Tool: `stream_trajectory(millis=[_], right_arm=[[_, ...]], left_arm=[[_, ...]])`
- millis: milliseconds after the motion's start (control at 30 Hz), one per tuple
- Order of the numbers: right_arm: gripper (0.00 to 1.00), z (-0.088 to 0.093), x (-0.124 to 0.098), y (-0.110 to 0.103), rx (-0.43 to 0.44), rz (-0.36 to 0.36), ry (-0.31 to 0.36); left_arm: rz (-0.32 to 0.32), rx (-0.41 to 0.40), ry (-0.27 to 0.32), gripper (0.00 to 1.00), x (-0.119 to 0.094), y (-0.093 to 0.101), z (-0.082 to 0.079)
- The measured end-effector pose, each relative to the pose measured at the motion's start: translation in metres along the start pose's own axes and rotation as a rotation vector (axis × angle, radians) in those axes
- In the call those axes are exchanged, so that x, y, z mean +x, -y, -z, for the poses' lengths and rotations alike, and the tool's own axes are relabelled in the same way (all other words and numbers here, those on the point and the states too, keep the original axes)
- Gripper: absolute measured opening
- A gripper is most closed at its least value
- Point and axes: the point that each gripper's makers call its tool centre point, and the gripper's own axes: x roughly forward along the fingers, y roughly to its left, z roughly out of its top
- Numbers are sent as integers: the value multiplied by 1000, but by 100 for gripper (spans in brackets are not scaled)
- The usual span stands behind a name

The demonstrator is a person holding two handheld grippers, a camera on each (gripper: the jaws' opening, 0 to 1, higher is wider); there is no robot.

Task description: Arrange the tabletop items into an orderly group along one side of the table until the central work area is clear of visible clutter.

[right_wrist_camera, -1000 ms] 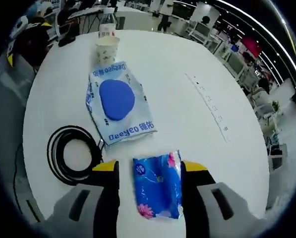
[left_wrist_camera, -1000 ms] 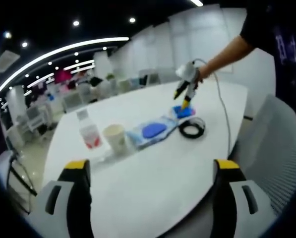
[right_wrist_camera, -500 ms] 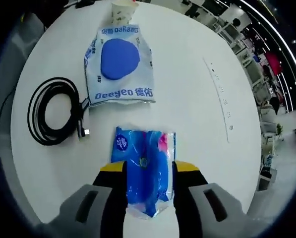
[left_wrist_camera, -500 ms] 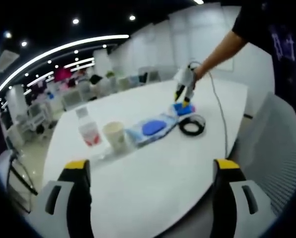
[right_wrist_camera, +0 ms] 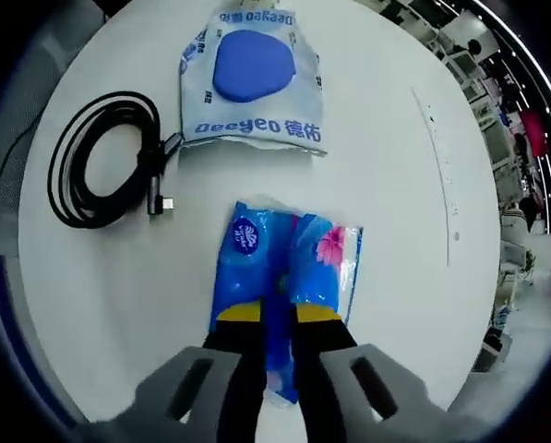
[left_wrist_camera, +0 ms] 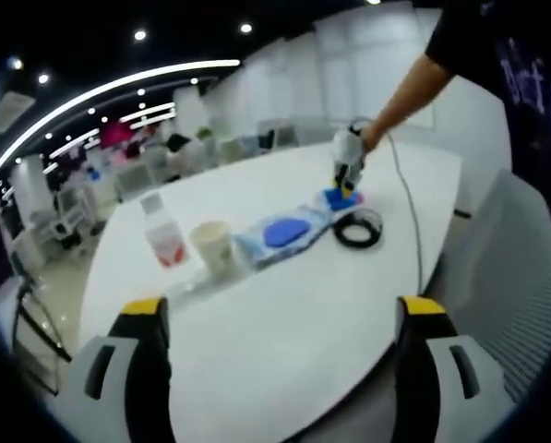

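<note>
A blue tissue pack (right_wrist_camera: 289, 258) lies on the white table (right_wrist_camera: 395, 231), pinched at its near end by my right gripper (right_wrist_camera: 278, 314), which is shut on it. Beyond it lies a white and blue wipes pack (right_wrist_camera: 252, 78), and to the left a coiled black cable (right_wrist_camera: 109, 157). In the left gripper view my left gripper (left_wrist_camera: 284, 309) stands wide open above the near table edge with nothing between its fingers. Ahead in a row stand a small bottle (left_wrist_camera: 164, 242), a paper cup (left_wrist_camera: 210, 247), the wipes pack (left_wrist_camera: 280, 233), the tissue pack (left_wrist_camera: 340, 197) and the cable (left_wrist_camera: 358, 229). The right gripper (left_wrist_camera: 349, 159) stands over the tissue pack.
A person's arm (left_wrist_camera: 413, 88) reaches in from the right holding the right gripper. A grey mesh chair (left_wrist_camera: 506, 268) stands at the table's right edge. More tables and chairs (left_wrist_camera: 137, 175) fill the room behind.
My right gripper has come down and forward over the tissue pack, and its jaws have narrowed from wide open to shut on the pack. The left gripper stays open and still.
</note>
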Motion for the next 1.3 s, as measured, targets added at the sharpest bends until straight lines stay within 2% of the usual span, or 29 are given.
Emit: stream_trajectory(millis=[300, 467, 800, 1300], right_arm=[[1, -7, -5, -1, -73, 12, 27], [1, -10, -9, -2, -84, 29, 37], [1, -19, -27, -8, -154, 41, 89], [1, -20, -20, -22, -161, 24, 98]], left_arm=[[1, 4, -1, 97, -1, -1, 0], [2, 9, -4, 97, -1, 0, 1], [20, 20, -1, 97, -1, 3, 0], [26, 28, -9, 96, 0, 6, 0]])
